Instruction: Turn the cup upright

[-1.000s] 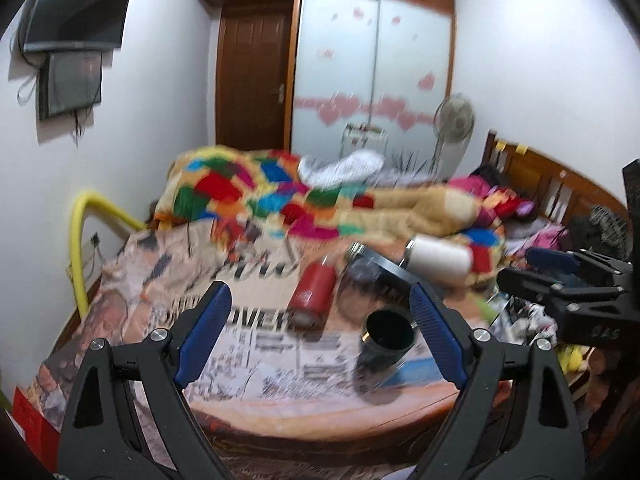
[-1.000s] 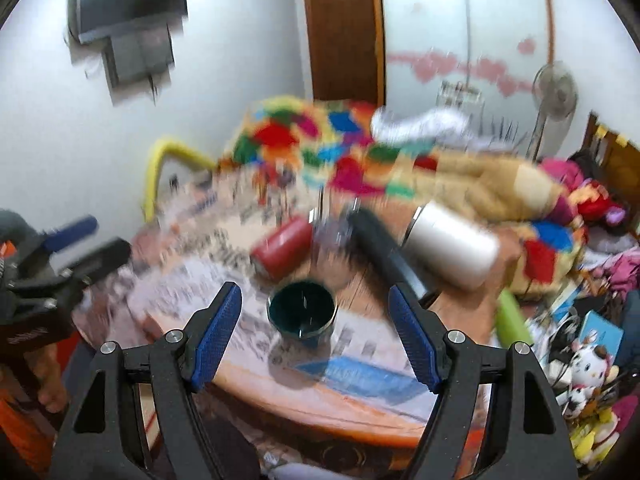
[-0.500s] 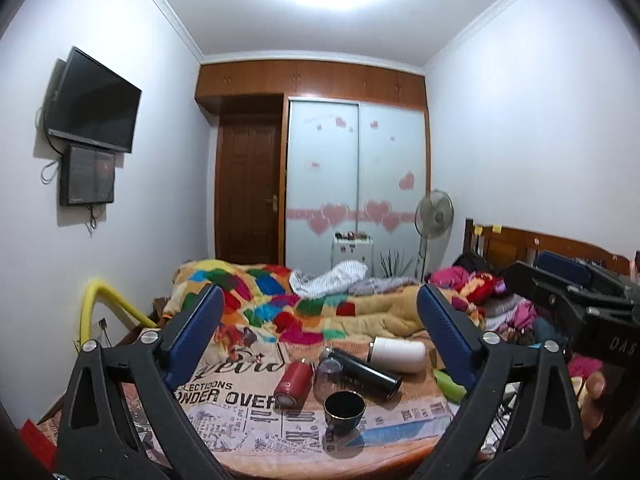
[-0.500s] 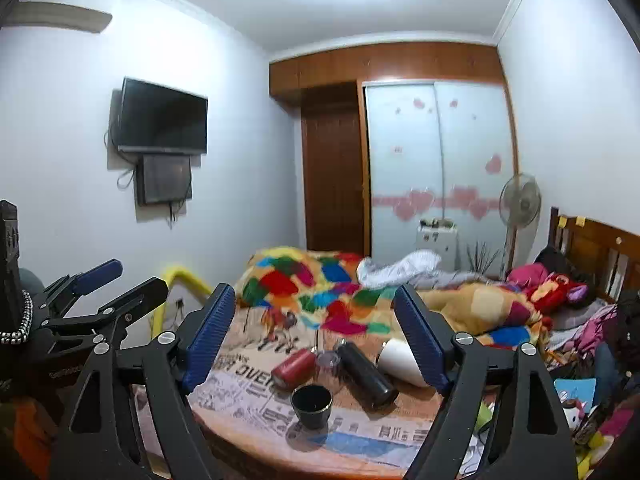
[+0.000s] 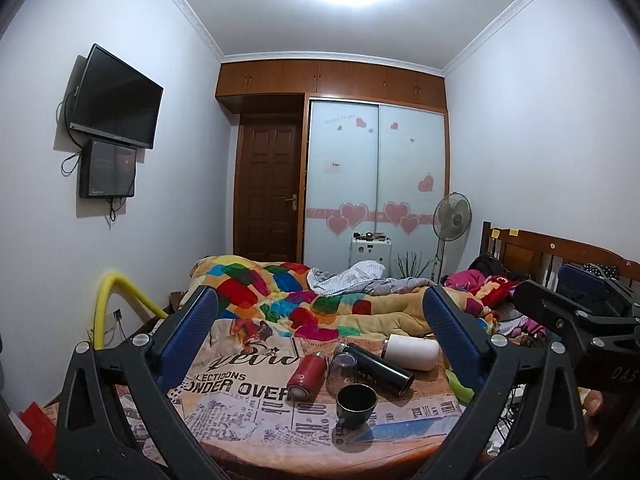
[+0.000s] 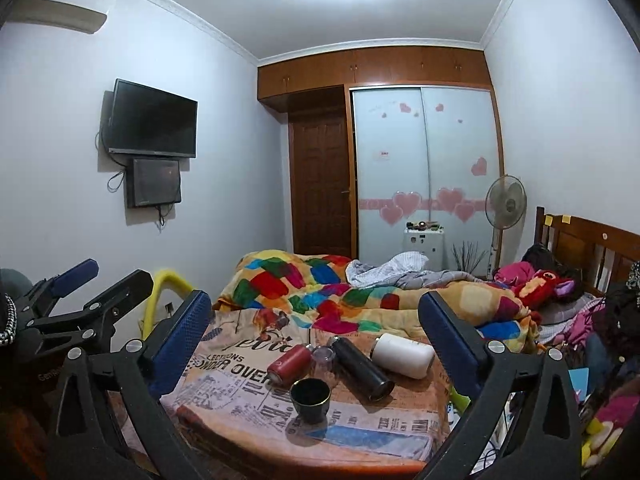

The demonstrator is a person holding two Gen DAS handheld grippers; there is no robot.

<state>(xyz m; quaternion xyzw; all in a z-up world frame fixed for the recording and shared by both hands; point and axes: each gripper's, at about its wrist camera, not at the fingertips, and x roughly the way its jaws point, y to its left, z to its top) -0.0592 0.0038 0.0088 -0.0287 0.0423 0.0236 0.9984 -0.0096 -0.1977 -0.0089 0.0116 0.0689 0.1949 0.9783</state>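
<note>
I find both grippers raised well back from the work surface, looking down the length of the bed. The left gripper (image 5: 320,320) has its jaws spread wide and holds nothing; the right gripper (image 6: 316,320) likewise stands spread and empty.

The dark cup (image 5: 357,400) stands on the newspaper-print cloth (image 5: 240,392) near the front edge, mouth up, its open rim plainly visible in both views (image 6: 310,394). By that evidence I judge it already upright. Behind it several vessels lie on their sides: a red bottle (image 5: 306,376), a black flask (image 5: 378,364) and a white flask (image 5: 410,351). A clear glass (image 5: 341,368) sits between the red bottle and the black flask; I cannot tell its orientation.

The relation that governs any further move: the dark cup lies ahead of and below both grippers, close to the centre line of each view, slightly right of centre for the left gripper and about centre for the right. I judge neither hand clearly nearer. Its axis is vertical, so a side approach with jaws level would suit.

If a lying vessel is the next object, the black flask's long axis runs diagonally, far-left to near-right, and calls for a grip across that line.
</note>
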